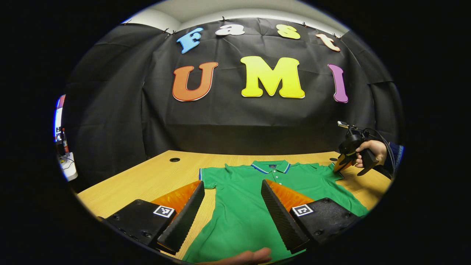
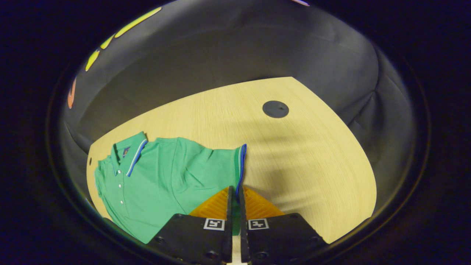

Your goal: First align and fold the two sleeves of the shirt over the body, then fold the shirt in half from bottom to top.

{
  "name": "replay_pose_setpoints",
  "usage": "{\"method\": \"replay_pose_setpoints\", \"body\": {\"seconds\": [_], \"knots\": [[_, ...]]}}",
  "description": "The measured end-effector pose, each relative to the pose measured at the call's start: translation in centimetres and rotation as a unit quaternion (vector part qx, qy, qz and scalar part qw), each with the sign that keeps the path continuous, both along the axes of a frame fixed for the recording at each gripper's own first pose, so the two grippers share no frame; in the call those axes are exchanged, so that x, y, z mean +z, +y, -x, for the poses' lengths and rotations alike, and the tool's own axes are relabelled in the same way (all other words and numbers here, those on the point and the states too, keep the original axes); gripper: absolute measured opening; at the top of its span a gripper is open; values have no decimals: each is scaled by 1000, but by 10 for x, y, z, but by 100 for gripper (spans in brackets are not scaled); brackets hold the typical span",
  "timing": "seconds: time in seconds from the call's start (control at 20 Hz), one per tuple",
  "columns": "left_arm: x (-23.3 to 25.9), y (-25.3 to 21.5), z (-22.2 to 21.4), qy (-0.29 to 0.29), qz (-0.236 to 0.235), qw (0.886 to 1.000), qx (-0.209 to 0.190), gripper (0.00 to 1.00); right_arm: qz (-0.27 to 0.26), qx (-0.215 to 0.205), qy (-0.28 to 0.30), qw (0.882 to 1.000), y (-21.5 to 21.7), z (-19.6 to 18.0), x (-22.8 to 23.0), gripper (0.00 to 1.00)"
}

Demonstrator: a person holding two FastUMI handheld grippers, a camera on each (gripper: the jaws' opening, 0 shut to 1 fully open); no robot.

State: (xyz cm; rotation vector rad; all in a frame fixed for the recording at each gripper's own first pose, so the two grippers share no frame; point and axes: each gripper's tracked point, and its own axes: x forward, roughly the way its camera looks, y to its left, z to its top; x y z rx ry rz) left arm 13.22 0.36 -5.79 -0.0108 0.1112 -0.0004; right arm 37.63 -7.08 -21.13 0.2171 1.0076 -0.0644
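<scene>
Pinched between the right gripper's (image 2: 234, 195) closed fingers is the green polo shirt's (image 2: 162, 180) sleeve cuff (image 2: 240, 165); the left gripper (image 1: 232, 206) hovers open above the shirt's body.

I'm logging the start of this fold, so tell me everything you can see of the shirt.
The shirt is a green short-sleeved polo with a blue-and-white-trimmed collar, trimmed sleeve cuffs and a white-buttoned placket. It looks like soft knit cloth. It lies face up and spread fairly flat on the table, collar toward the wall, sleeves not yet folded. The right gripper is shut on one sleeve's cuff. The left gripper hovers open over the body.
</scene>
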Motion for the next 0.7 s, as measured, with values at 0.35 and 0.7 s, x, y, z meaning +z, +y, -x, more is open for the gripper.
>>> {"method": "replay_pose_setpoints", "body": {"seconds": [0.35, 0.7], "knots": [[-2, 8, 2, -1, 1, 1000, 5, 100, -1, 15, -1, 1000, 8, 2, 8, 0], [-7, 16, 4, 4, 6, 1000, 10, 100, -11, 32, -34, 999, 29, 2, 41, 0]]}}
